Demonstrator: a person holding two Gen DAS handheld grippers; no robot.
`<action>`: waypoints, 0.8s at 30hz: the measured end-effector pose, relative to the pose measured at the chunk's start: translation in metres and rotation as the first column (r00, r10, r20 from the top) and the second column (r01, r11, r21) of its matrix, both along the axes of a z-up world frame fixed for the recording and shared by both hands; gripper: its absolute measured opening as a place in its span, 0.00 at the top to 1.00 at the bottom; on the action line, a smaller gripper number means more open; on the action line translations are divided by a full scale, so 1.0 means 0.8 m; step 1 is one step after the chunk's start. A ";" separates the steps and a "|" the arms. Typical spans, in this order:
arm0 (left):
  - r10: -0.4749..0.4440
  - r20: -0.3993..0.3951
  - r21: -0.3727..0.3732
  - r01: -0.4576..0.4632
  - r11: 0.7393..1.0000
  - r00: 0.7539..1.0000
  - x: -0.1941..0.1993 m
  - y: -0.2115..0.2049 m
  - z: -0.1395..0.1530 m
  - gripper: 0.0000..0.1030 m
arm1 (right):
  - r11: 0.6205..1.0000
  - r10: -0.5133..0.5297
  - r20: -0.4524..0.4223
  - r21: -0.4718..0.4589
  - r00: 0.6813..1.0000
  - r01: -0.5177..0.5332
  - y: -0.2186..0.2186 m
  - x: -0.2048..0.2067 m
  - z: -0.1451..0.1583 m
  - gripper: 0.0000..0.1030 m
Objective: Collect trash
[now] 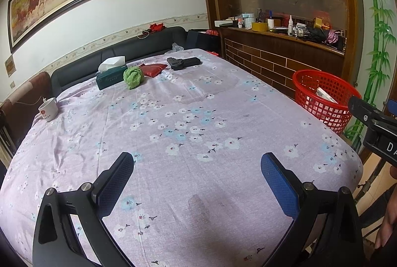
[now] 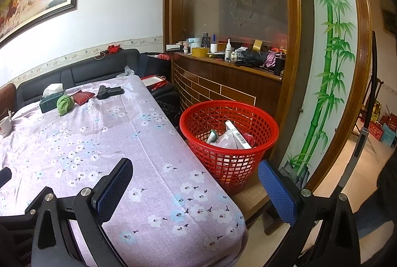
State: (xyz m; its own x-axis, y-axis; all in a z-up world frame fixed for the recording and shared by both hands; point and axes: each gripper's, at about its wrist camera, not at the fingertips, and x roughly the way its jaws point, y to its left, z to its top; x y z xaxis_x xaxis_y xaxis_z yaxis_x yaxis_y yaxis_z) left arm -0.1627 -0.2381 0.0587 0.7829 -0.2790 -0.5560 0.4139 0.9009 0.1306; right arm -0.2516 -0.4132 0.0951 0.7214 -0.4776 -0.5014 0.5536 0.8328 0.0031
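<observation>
Several trash pieces (image 2: pixel 230 136) fill red basket (image 2: pixel 229 108) (box topmost).

A table (image 1: pixel 198 118) fills the foreground; at its far end lie, left to right, a tissue box (image 1: pixel 111 74), a cloth (image 1: pixel 133 77), a pouch (image 1: pixel 153 69) and a dark case (image 1: pixel 183 62). A mug (image 1: pixel 48 108) stands at the left edge. A basket (image 2: pixel 229 140) holding trash (image 2: pixel 233 136) stands on the floor beside the table's right edge, before a cluttered counter (image 2: pixel 223 60).
</observation>
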 end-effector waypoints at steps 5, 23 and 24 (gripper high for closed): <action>0.003 0.008 0.003 -0.003 1.000 1.000 -0.001 0.000 0.001 0.01 | 1.000 0.001 -0.003 0.005 1.000 -0.001 0.000 0.001 -0.001 0.01; 0.014 -0.058 -0.028 -0.016 0.999 0.998 0.019 0.023 0.003 0.01 | 0.998 0.070 -0.020 -0.002 0.997 -0.070 0.018 0.030 -0.010 0.01; 0.021 -0.070 -0.035 -0.023 0.999 0.997 0.024 0.029 0.003 0.01 | 0.997 0.082 -0.027 -0.002 0.996 -0.082 0.021 0.037 -0.010 0.01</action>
